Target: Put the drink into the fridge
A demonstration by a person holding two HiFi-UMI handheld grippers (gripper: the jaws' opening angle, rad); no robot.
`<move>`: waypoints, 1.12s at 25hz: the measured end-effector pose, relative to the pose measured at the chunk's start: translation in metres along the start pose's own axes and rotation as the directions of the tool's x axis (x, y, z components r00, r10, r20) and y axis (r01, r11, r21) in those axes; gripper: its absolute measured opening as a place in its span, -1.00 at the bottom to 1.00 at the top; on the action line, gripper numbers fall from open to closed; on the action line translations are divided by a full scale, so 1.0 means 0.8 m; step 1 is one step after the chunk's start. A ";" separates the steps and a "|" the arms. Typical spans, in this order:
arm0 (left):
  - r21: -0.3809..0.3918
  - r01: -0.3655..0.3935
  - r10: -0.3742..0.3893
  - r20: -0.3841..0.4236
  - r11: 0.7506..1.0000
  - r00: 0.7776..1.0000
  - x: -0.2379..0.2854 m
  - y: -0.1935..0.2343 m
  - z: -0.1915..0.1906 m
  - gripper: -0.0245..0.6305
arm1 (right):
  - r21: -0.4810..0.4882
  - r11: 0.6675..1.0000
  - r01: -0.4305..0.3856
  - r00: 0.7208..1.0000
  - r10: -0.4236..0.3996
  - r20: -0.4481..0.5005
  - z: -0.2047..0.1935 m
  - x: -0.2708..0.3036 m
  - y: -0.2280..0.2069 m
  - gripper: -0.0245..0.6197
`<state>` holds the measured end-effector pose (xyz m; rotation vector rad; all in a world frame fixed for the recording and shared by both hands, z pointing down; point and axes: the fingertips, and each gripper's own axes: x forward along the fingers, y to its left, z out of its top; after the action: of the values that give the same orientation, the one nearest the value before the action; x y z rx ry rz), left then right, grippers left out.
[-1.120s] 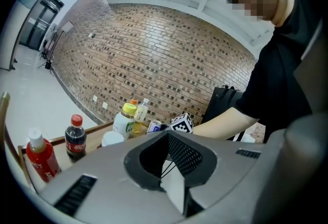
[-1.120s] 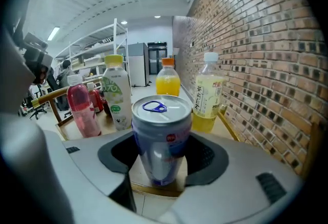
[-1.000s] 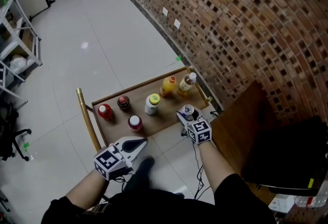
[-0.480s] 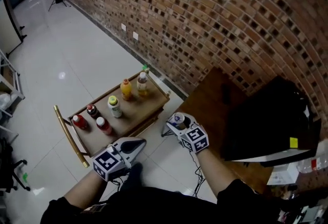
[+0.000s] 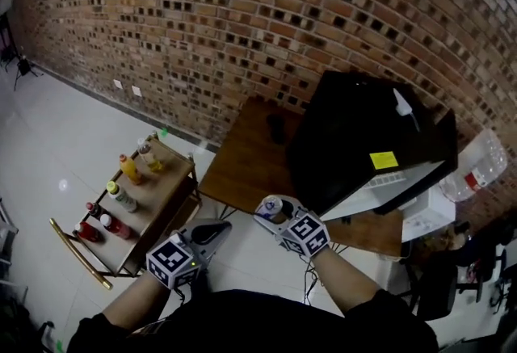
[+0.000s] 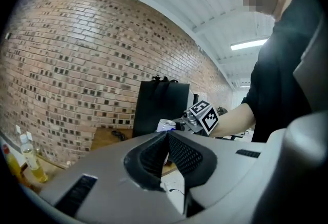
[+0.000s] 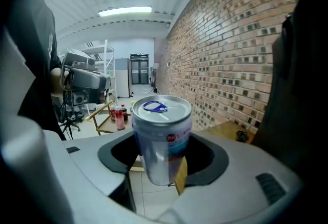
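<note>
The drink is a silver and blue can (image 7: 163, 138) with a blue pull tab, upright between the jaws of my right gripper (image 7: 163, 164), which is shut on its lower body. In the head view that can (image 5: 271, 206) is held by the right gripper (image 5: 276, 212) just off the near edge of a wooden table (image 5: 242, 161). The black fridge (image 5: 363, 137) stands on that table, right of the can, with its door closed. My left gripper (image 5: 212, 232) is lower left of the can, its jaws together and nothing in them. In the left gripper view the can (image 6: 165, 125) shows in front of the fridge (image 6: 161, 102).
A wooden cart (image 5: 149, 218) with a brass handle holds several bottles (image 5: 121, 198) at the lower left. A brick wall (image 5: 242, 20) runs behind the table and fridge. A clear water jug (image 5: 477, 170) lies at the far right. A small dark object (image 5: 276, 128) sits on the table.
The view has swung from the cart to the table and fridge. The cart has slid to the lower left. The right gripper has kept the can; the left gripper stays shut.
</note>
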<state>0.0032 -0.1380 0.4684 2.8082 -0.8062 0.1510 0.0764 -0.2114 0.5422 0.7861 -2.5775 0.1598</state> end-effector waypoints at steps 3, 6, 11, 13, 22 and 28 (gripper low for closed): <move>0.021 0.098 -0.097 -0.022 0.995 0.995 0.055 -0.049 0.013 -0.93 | 0.037 0.997 0.064 0.998 -0.064 0.001 -0.023 -0.079 -0.023 -0.15; 0.045 0.194 -0.192 -0.045 0.980 0.980 0.105 -0.094 0.028 -0.93 | 0.076 0.987 0.141 0.990 -0.142 0.002 -0.047 -0.153 -0.046 -0.15; 0.070 0.286 -0.282 -0.070 0.956 0.957 0.169 -0.156 0.039 -0.93 | 0.124 0.961 0.249 0.969 -0.248 -0.019 -0.087 -0.260 -0.094 -0.15; 0.078 0.317 -0.311 -0.082 0.945 0.947 0.189 -0.171 0.040 -0.93 | 0.143 0.942 0.304 0.952 -0.305 -0.017 -0.098 -0.295 -0.116 -0.15; 0.107 0.385 -0.370 -0.137 0.917 0.919 0.244 -0.216 0.044 -0.93 | 0.160 0.872 0.464 0.884 -0.468 -0.013 -0.099 -0.407 -0.248 -0.15; 0.111 0.391 -0.370 -0.170 0.914 0.913 0.254 -0.220 0.041 -0.93 | 0.143 0.862 0.487 0.871 -0.491 -0.003 -0.072 -0.416 -0.329 -0.15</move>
<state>0.2701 -0.1042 0.4375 2.9792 -0.2099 0.3557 0.4911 -0.2491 0.4423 1.4786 -2.3212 0.1691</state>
